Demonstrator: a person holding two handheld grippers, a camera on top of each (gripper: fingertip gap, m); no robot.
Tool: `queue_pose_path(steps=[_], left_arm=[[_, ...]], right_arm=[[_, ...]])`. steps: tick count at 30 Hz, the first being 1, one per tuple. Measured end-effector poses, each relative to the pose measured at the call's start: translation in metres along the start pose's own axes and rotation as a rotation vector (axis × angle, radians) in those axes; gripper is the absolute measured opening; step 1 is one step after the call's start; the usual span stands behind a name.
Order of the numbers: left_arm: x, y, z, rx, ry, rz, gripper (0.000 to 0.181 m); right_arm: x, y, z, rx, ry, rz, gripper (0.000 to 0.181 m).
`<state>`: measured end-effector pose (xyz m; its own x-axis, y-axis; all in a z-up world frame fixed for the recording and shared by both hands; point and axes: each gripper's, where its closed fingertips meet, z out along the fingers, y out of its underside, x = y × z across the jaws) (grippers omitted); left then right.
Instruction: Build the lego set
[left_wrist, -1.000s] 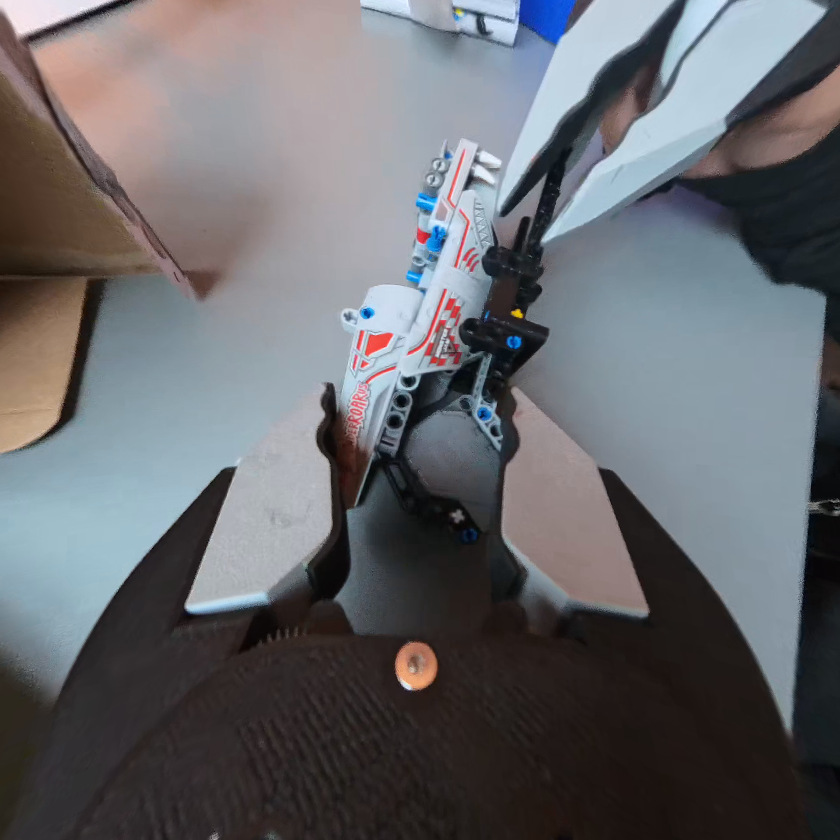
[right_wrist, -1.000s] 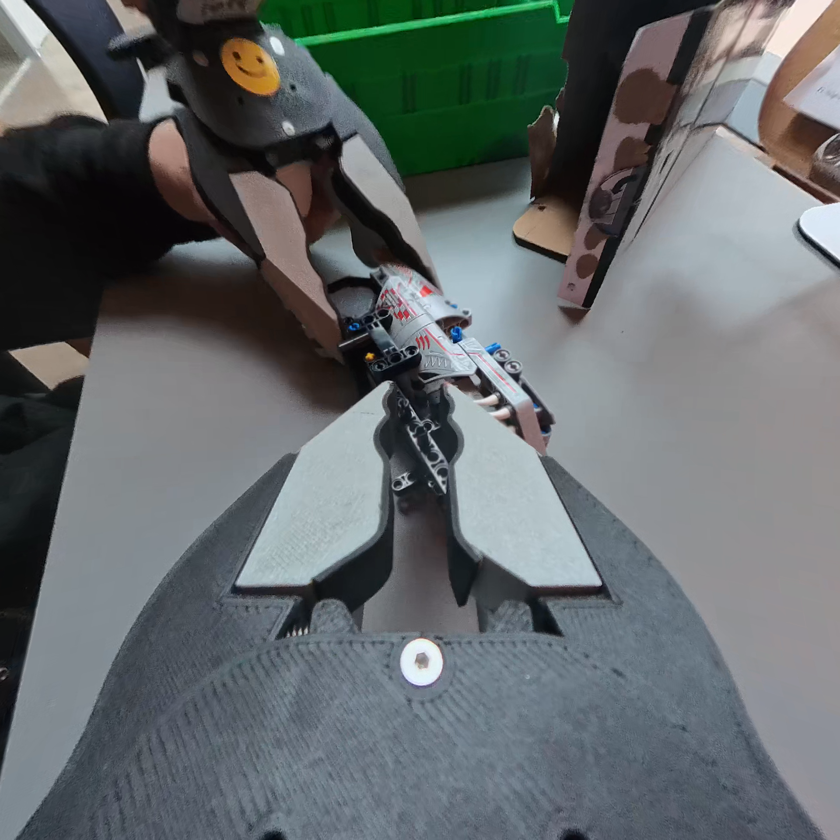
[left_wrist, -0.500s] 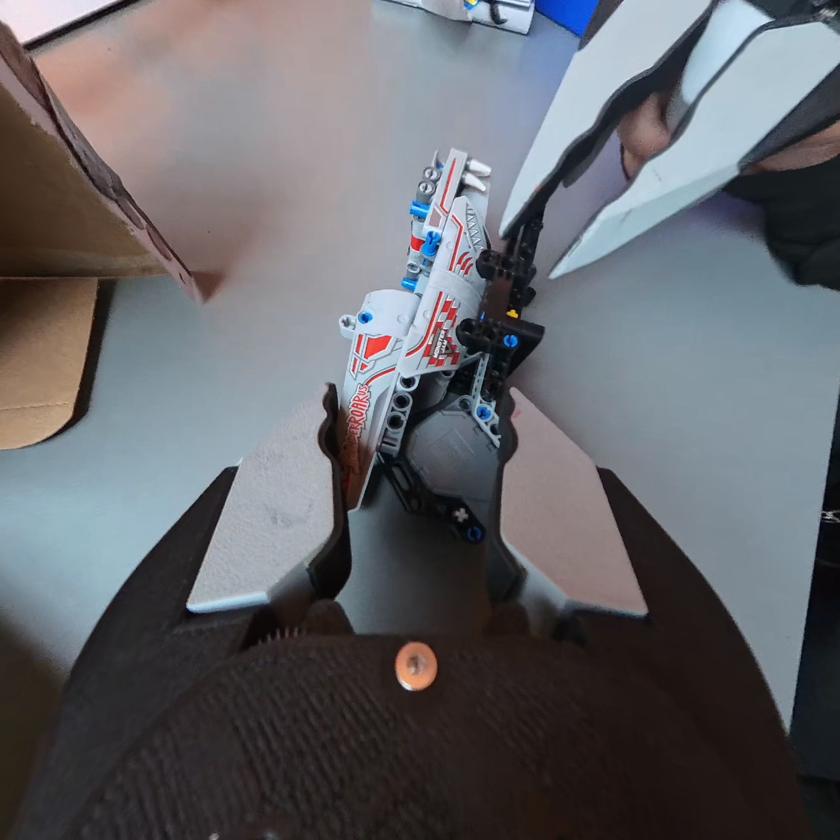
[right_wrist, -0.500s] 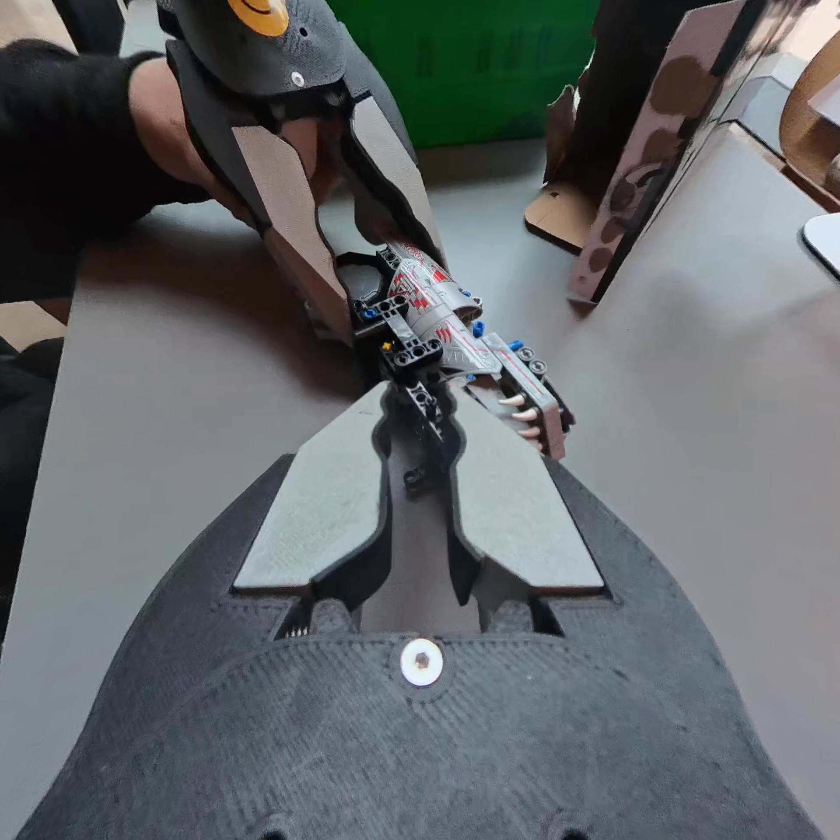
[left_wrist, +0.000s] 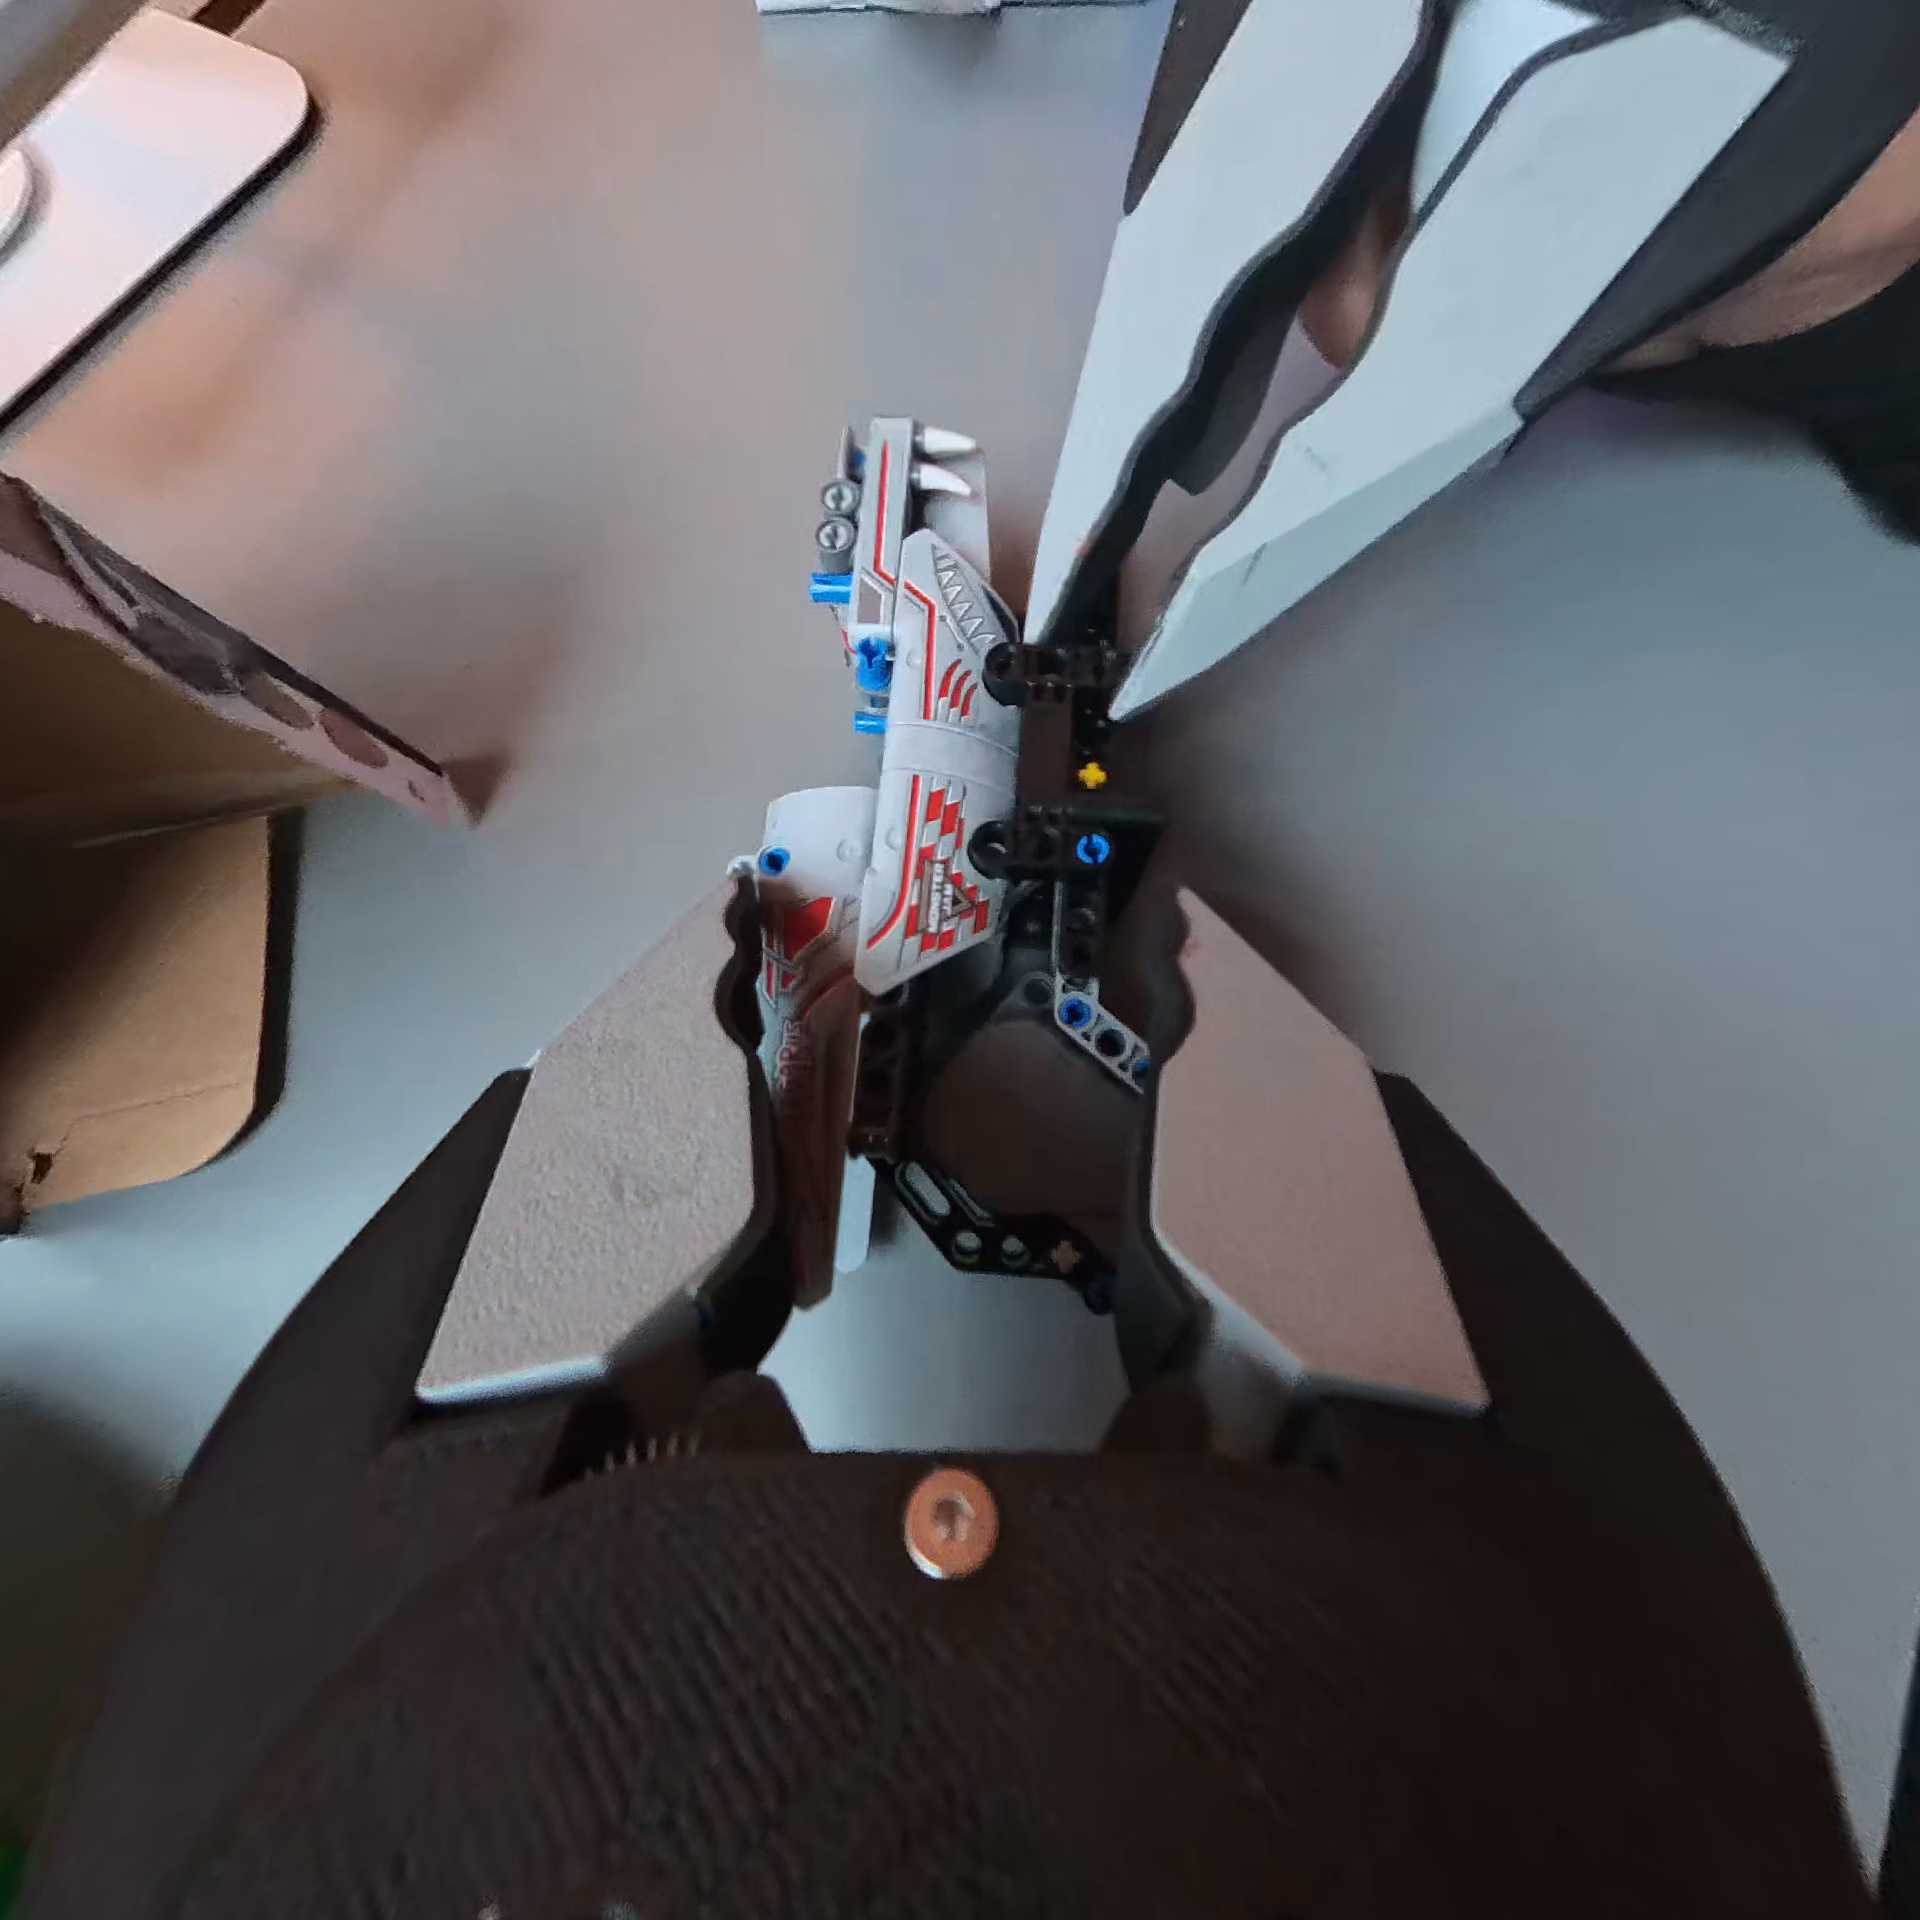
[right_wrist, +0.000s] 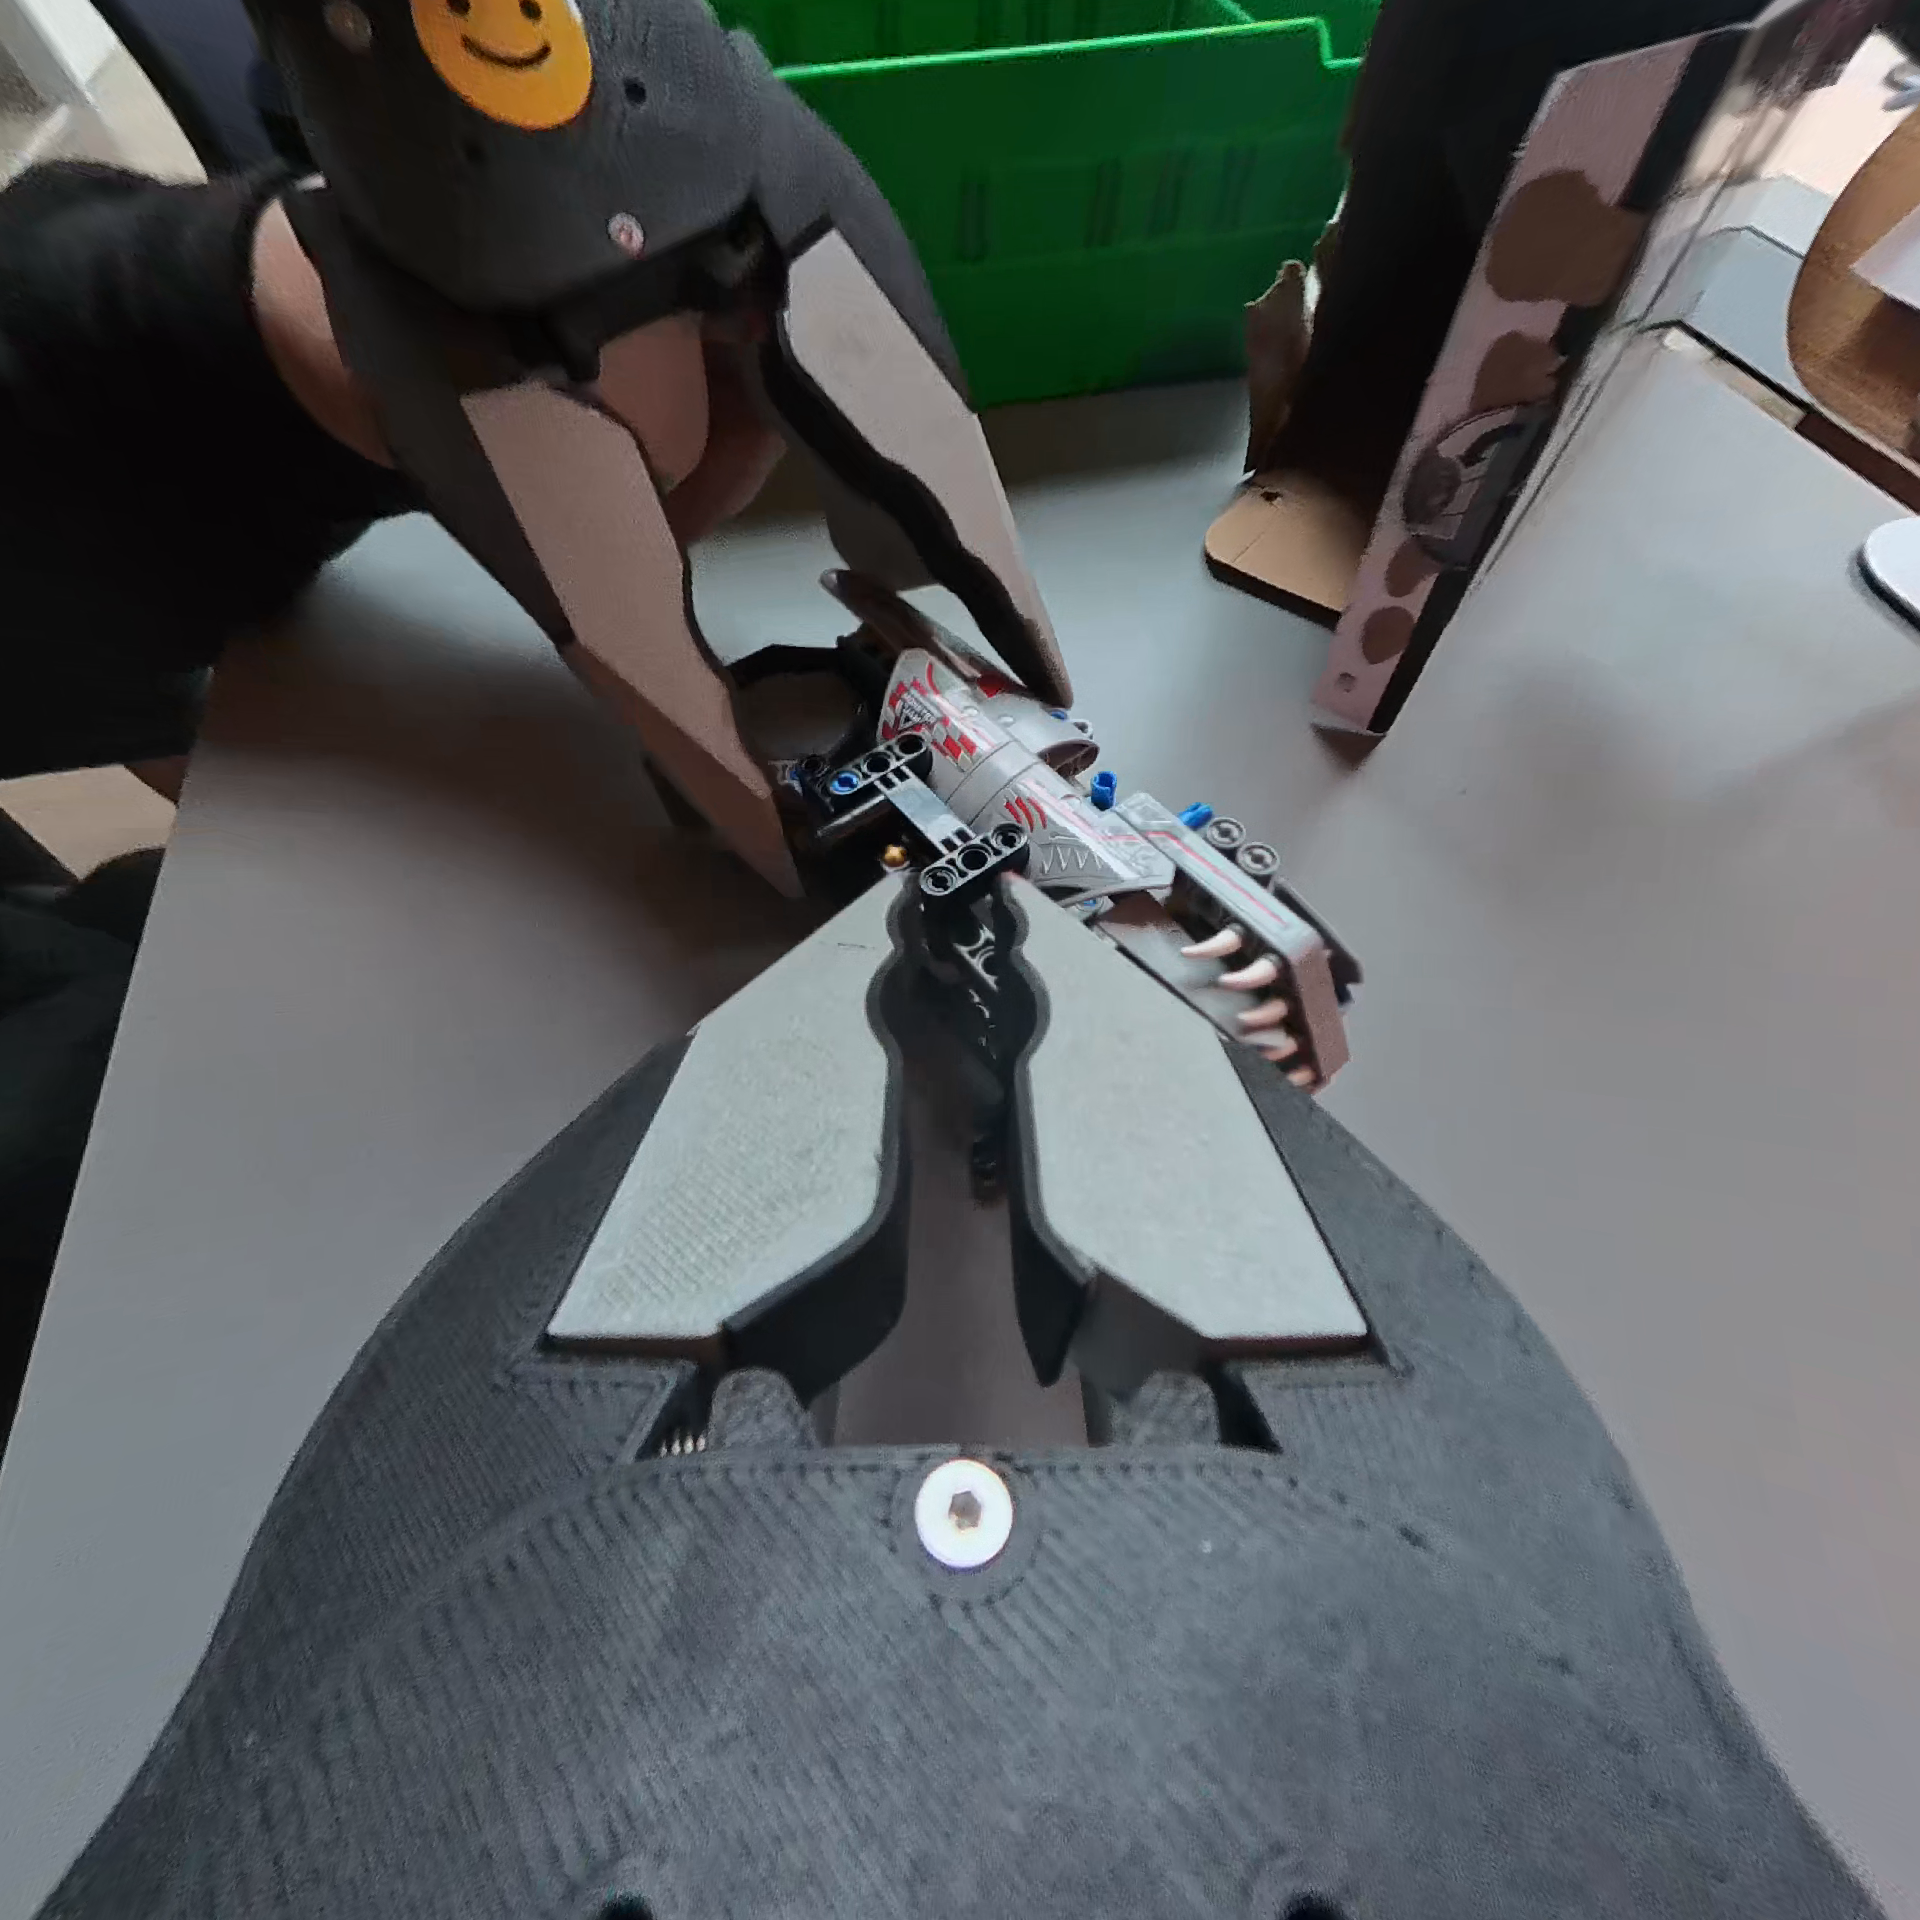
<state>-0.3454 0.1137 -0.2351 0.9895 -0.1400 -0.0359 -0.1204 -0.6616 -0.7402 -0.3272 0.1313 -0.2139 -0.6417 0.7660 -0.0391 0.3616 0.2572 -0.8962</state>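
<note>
The lego model (left_wrist: 935, 727), a grey and white body with red stripes, white teeth and a black frame, is held above the grey table (left_wrist: 1558, 935). My left gripper (left_wrist: 961, 914) is shut on its rear end. My right gripper (left_wrist: 1086, 665) comes in from the upper right, its fingertips against the model's black frame. In the right wrist view my right gripper (right_wrist: 956, 920) is shut on a thin black lego piece (right_wrist: 961, 997) whose front end meets the model (right_wrist: 1039, 800). The left gripper (right_wrist: 920, 790), with a yellow smiley sticker, holds the model from the far side.
A cardboard box (left_wrist: 135, 727) stands at the left, with a white rounded plate (left_wrist: 135, 177) behind it. In the right wrist view a green bin (right_wrist: 1091, 208) sits at the back and the printed cardboard box (right_wrist: 1507, 364) at the right. A person's black sleeve (right_wrist: 125, 468) is at the left.
My right gripper has moved in toward the model, and the black piece's exposed length between its fingertips and the black frame has shrunk. The left gripper has kept its hold on the model.
</note>
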Motion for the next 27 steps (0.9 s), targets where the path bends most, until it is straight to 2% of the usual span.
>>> queue_pose_path(steps=[4, 10, 13, 14, 17, 27], left_arm=[[0.001, -0.002, 0.001, -0.005, 0.006, -0.021, 0.073], [-0.003, -0.004, 0.005, -0.007, -0.011, -0.027, 0.075], [-0.007, -0.001, 0.005, -0.052, -0.077, 0.004, 0.072], [-0.011, -0.001, 0.004, -0.068, -0.123, 0.029, 0.064], [-0.013, 0.001, 0.004, -0.104, -0.159, 0.036, 0.064], [-0.013, -0.001, 0.007, -0.105, -0.146, 0.000, 0.064]], right_arm=[[0.004, 0.002, -0.001, 0.010, -0.002, 0.028, 0.011], [0.013, 0.003, -0.002, -0.019, 0.114, -0.026, 0.010], [0.014, 0.001, 0.001, -0.046, 0.170, -0.013, 0.010], [0.013, -0.001, 0.002, -0.058, 0.197, -0.027, 0.010], [0.015, -0.002, 0.002, -0.060, 0.275, -0.082, 0.007], [0.018, -0.012, -0.002, 0.064, 0.211, 0.022, 0.006]])
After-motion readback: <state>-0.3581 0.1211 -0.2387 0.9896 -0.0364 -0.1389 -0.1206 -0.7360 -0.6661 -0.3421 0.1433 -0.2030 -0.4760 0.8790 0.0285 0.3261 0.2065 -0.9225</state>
